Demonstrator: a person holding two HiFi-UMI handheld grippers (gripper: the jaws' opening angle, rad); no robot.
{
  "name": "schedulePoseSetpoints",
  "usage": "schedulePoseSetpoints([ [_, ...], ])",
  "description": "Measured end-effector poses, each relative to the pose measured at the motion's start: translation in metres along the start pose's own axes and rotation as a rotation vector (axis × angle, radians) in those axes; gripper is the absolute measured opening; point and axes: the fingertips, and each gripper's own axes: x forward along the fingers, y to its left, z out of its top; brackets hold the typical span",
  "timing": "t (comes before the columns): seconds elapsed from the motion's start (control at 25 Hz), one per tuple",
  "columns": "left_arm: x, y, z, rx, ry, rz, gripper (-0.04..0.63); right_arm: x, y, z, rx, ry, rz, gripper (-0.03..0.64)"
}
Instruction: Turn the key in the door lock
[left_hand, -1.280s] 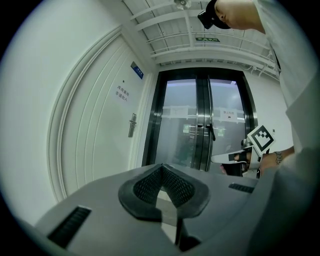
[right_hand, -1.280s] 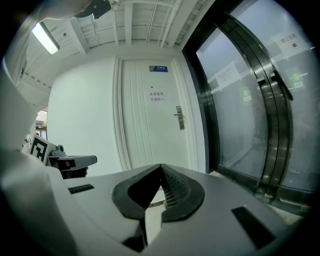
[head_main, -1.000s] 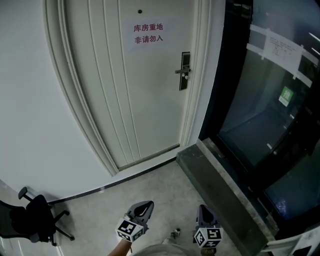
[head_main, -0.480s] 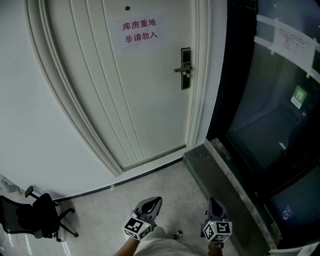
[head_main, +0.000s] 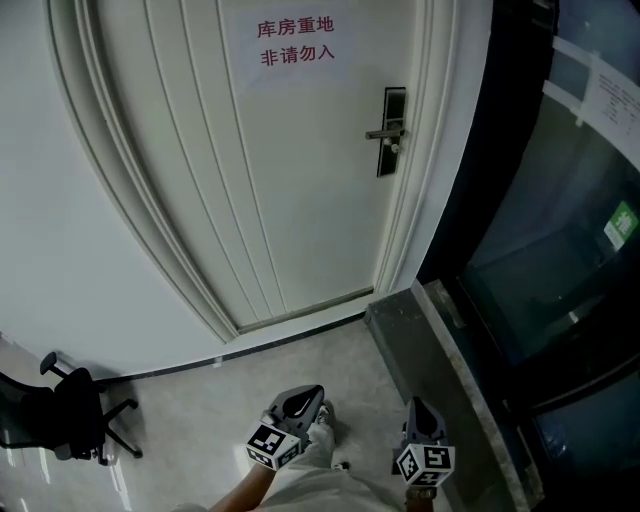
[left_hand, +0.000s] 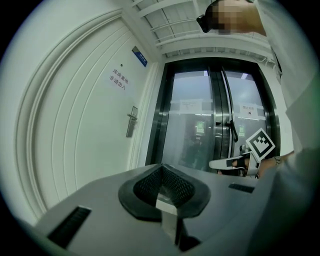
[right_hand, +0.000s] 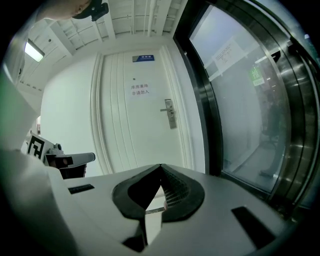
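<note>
The white door (head_main: 300, 170) stands shut ahead of me. Its dark lock plate with a silver lever handle (head_main: 389, 131) sits at the door's right edge, with a small key (head_main: 394, 148) just below the lever. The lock plate (right_hand: 170, 112) also shows far off in the right gripper view, and as a lock plate (left_hand: 132, 120) in the left gripper view. My left gripper (head_main: 297, 403) and right gripper (head_main: 422, 418) hang low over the floor, far short of the door. Both are shut with nothing held: left gripper (left_hand: 162, 167), right gripper (right_hand: 161, 167).
A paper sign (head_main: 295, 43) is stuck on the door's upper part. Dark glass doors (head_main: 560, 230) stand to the right behind a raised dark stone sill (head_main: 430, 360). A black office chair (head_main: 55, 410) stands at the lower left by the wall.
The door and lock have come nearer and look larger; the lock has shifted right in the head view. Both grippers moved toward the door, still low and shut.
</note>
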Motion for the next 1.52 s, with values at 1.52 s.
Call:
schedulePoseSetpoints([
  [1.52,0.292,0.192,0.086,0.100,-0.009,-0.108,0.003,0.325,-0.070,0.113,-0.063,-0.003,0.015,0.002],
])
